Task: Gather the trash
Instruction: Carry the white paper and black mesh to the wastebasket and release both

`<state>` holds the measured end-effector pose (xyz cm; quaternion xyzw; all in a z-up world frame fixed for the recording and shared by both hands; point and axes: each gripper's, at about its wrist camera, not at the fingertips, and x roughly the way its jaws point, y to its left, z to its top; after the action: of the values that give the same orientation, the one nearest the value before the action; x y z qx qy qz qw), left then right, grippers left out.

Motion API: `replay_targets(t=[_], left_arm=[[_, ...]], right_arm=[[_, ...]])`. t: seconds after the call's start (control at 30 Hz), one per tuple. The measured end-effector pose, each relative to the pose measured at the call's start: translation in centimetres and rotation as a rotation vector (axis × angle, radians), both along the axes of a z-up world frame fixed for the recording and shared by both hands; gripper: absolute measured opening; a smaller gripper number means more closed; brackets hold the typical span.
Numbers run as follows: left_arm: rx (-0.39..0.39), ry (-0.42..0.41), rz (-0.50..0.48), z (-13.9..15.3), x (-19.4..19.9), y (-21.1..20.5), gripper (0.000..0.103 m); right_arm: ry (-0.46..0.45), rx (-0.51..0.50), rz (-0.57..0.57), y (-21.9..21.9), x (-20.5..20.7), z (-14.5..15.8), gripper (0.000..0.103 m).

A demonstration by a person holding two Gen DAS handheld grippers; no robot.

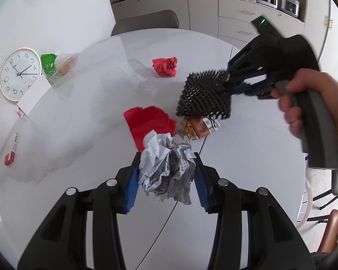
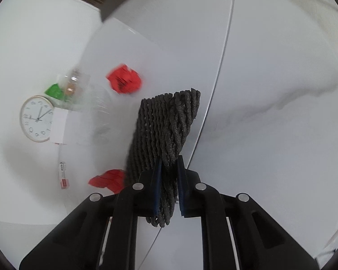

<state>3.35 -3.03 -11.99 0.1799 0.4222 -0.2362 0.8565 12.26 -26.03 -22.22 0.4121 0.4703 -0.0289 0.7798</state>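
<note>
My left gripper is shut on a crumpled ball of printed white paper, held just above the white table. Behind it lie a flat red wrapper and an orange snack wrapper. A crumpled red paper ball sits farther back. My right gripper is shut on a black woven mesh mat, which hangs folded above the table. In the left wrist view the right gripper holds that mat over the snack wrapper, with a person's hand on its grey handle.
A round wall clock leans at the table's left edge beside a white card. A green wrapper and a clear container stand behind them. A red and white packet lies at the near left. A grey chair is behind the table.
</note>
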Motion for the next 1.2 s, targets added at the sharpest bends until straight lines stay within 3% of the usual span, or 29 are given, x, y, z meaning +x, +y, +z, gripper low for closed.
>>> replay_targets(t=[0.2,0.37,0.47,0.6,0.77,0.9,0.93,0.97,1.07,1.2], left_arm=[[-0.029,-0.01,-0.077,1.7,-1.9,-2.7,0.043],[-0.053,0.012,-0.199,2.3,-4.7,-7.0,0.043],[-0.069,0.067,-0.273,1.9,-6.6,-10.0,0.043],[-0.068,0.133,-0.367,1.0,-9.2,-13.8,0.043],[-0.042,0.19,-0.467,0.1,-12.1,-18.0,0.043],[-0.008,0.225,-0.529,-0.8,-13.8,-20.2,0.043],[-0.001,0.231,-0.539,-1.0,-14.0,-20.7,0.043],[0.007,0.235,-0.55,-1.2,-14.4,-21.0,0.043],[0.034,0.243,-0.589,-1.6,-15.7,-22.3,0.044],[0.055,0.246,-0.634,-1.8,-17.2,-23.3,0.044]], right_arm=[[-0.104,-0.123,-0.013,-2.8,-7.4,5.6,0.013],[-0.044,-0.283,-0.047,-5.9,-16.9,6.7,0.013],[0.063,-0.357,-0.083,-7.7,-23.5,5.0,0.013],[0.235,-0.402,-0.116,-9.4,-30.8,0.4,0.013],[0.374,-0.418,-0.11,-9.9,-35.3,-5.7,0.014],[0.451,-0.399,-0.106,-10.2,-36.1,-10.0,0.019],[0.468,-0.388,-0.103,-10.1,-36.0,-11.1,0.026],[0.481,-0.383,-0.103,-10.2,-35.9,-11.8,0.039],[0.502,-0.382,-0.106,-10.3,-36.3,-13.0,0.062],[0.48,-0.383,-0.153,-11.5,-37.7,-11.7,0.078]])
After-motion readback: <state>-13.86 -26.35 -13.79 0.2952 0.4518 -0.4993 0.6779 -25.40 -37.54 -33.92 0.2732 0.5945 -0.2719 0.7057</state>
